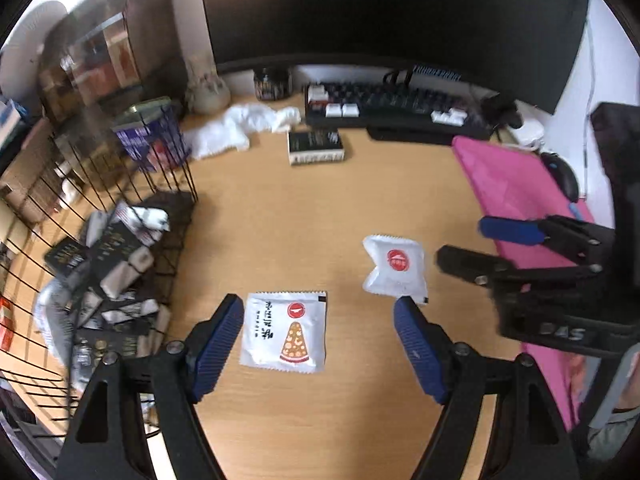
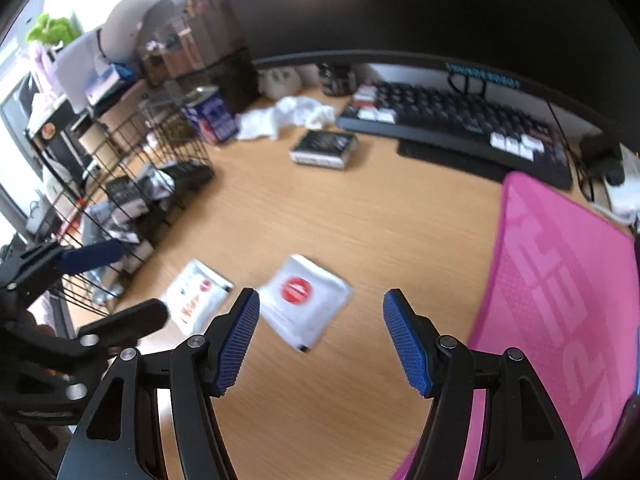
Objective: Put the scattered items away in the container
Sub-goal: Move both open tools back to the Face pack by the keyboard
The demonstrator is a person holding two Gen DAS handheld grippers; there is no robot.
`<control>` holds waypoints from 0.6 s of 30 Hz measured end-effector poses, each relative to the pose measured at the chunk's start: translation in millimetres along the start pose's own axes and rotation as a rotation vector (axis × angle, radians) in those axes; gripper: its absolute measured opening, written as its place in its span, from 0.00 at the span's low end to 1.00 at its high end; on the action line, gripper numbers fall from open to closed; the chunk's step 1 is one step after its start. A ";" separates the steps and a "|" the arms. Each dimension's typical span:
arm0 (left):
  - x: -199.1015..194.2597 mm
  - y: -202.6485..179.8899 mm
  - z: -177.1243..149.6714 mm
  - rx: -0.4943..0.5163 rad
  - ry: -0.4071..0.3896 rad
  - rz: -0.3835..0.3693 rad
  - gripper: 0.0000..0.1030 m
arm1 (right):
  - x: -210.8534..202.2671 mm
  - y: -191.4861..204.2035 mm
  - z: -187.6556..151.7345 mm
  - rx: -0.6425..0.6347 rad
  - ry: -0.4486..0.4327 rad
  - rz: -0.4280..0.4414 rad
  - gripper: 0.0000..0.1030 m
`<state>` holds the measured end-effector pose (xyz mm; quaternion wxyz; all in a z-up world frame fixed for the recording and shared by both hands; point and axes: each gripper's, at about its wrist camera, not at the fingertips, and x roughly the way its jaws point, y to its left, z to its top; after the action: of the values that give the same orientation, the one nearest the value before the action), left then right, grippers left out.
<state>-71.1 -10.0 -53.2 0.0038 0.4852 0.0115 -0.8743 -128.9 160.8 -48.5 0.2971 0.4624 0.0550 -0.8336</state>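
Observation:
Two white sachets lie on the wooden desk. The pizza-print sachet [image 1: 284,330] [image 2: 197,298] lies flat just ahead of my left gripper [image 1: 318,320], whose blue-padded jaws stand open above it, nothing between them. The red-logo sachet [image 1: 395,270] [image 2: 306,300] lies a little to its right, ahead of my right gripper [image 2: 320,312], also open and empty. The right gripper [image 1: 468,240] enters the left wrist view from the right. The black wire basket [image 1: 168,208] [image 2: 176,152] at the left holds several dark boxes and packets. A dark box [image 1: 316,146] [image 2: 324,146] lies farther back.
A keyboard [image 1: 400,106] [image 2: 452,120] and a monitor [image 1: 380,8] stand at the back. A crumpled white tissue [image 1: 236,128] [image 2: 288,118] lies near the basket, beside a blue tin [image 1: 150,140]. A pink mat [image 1: 516,184] [image 2: 560,280] covers the right side, with a mouse [image 1: 564,176] on it.

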 end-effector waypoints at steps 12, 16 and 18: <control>56.6 18.8 83.1 -0.070 0.013 0.016 0.78 | 51.1 -26.9 37.6 0.070 0.049 0.022 0.63; 83.4 32.5 116.4 -0.137 0.034 0.041 0.78 | 66.7 -29.7 71.8 0.056 0.058 -0.004 0.63; 97.1 38.4 126.5 -0.155 0.058 0.045 0.78 | 76.9 -30.0 90.9 0.039 0.059 -0.022 0.63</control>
<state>-229.1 -51.0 -69.3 0.0609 0.5087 0.0684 -0.8560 -242.9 117.8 -64.3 0.2770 0.4919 0.0527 -0.8237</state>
